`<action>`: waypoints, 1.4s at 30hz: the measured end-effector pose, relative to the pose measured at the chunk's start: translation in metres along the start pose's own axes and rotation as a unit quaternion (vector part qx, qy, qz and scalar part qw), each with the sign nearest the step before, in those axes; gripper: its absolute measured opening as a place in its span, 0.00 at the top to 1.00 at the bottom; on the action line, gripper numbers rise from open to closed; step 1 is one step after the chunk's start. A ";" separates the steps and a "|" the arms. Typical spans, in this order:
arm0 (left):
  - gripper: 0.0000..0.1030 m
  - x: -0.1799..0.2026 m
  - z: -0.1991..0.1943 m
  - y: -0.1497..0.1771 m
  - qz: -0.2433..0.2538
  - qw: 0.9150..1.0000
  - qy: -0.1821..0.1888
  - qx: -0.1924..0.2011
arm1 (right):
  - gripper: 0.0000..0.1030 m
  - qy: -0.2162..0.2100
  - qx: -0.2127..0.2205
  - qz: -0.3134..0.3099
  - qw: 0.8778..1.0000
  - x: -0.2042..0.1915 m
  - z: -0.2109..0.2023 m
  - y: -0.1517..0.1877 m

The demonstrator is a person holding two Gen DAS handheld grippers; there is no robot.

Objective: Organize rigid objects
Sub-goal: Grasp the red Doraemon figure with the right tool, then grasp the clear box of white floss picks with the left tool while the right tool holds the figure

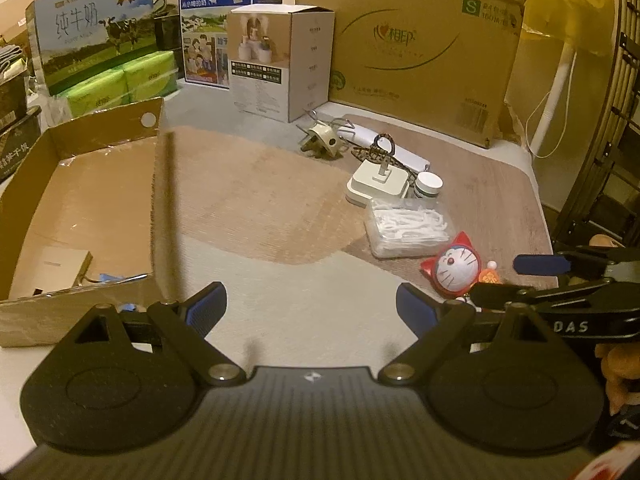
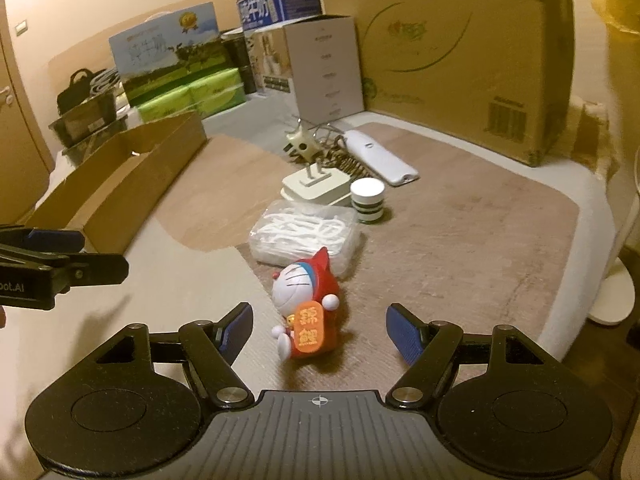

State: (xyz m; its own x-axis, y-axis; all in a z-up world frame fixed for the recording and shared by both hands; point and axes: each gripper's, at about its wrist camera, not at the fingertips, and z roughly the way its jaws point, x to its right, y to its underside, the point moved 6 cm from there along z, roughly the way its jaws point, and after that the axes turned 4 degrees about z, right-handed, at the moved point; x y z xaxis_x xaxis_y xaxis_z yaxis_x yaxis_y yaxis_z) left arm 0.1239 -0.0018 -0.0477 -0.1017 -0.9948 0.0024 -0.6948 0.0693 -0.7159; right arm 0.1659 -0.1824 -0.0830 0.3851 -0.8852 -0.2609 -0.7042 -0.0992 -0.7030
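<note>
The red-hooded cat figurine (image 2: 306, 312) lies on its back on the worktop (image 2: 460, 248), just ahead of the right tongs (image 2: 320, 330), whose pads stand apart with nothing pressed between them; the toy sits in line with the gap but is not gripped. Behind it, touching or nearly so, is a clear box of floss picks (image 2: 304, 232), then a white charger block (image 2: 312, 186), a small striped jar (image 2: 368, 200), a white remote-like bar (image 2: 380, 156), a patterned hair clip (image 1: 380, 148) and a beige plug adapter (image 1: 324, 140).

That makes seven loose pieces, one of each, all in a line on the right side of the worktop. The open cardboard tray (image 1: 80, 184) on the left holds only a flat brown card and some scraps, as far as can be seen, so I judge the sorting barely begun: none of the seven has gone in yet.

The left tongs (image 1: 312, 304) hover wide and empty over bare worktop beside the tray.
</note>
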 end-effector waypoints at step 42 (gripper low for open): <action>0.12 0.020 0.041 -0.005 -0.008 1.000 0.018 -0.004 | 0.55 0.022 0.042 -0.028 0.998 0.011 0.011 -0.022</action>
State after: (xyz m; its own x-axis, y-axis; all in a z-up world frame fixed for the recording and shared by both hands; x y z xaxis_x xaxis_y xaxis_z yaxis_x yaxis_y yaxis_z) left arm 0.1544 -0.0247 -0.0725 -0.1168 -0.9924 0.0393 -0.7020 0.0545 -0.7101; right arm 0.1927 -0.1852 -0.0775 0.3951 -0.8985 -0.1914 -0.6295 -0.1130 -0.7687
